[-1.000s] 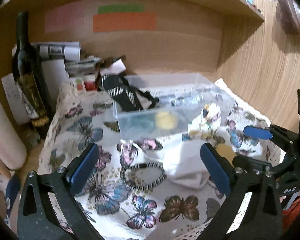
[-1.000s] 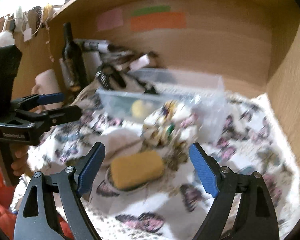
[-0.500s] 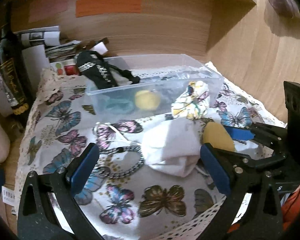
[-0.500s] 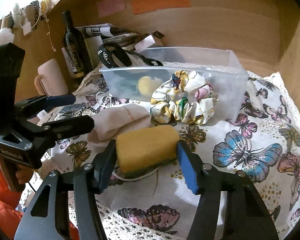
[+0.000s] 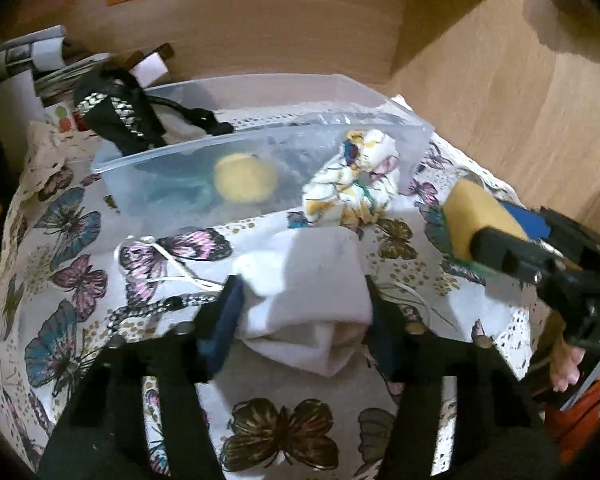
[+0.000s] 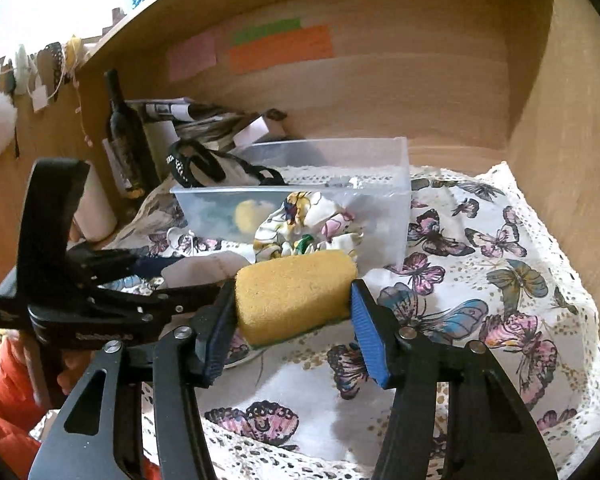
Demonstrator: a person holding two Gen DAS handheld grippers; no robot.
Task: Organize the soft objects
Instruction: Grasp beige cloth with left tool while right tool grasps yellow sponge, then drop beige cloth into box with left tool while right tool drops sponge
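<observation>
Two grasps: we are pinching the yellow rectangular sponge point(image 6: 296, 294) in the right gripper point(image 6: 294, 312) and the white folded cloth point(image 5: 304, 296) in the left gripper point(image 5: 302, 312); next, we judge, both need lifting over the near wall into the far clear plastic bin point(image 5: 416, 136).

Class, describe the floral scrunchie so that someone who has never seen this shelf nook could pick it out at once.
Find the clear plastic bin on the butterfly tablecloth. Leaning against the bin's near wall, outside it, lies the scrunchie, just behind the yellow sponge held in the right gripper. It alone is ruffled white fabric with coloured flowers; the cloth in the left gripper is plain white.
</observation>
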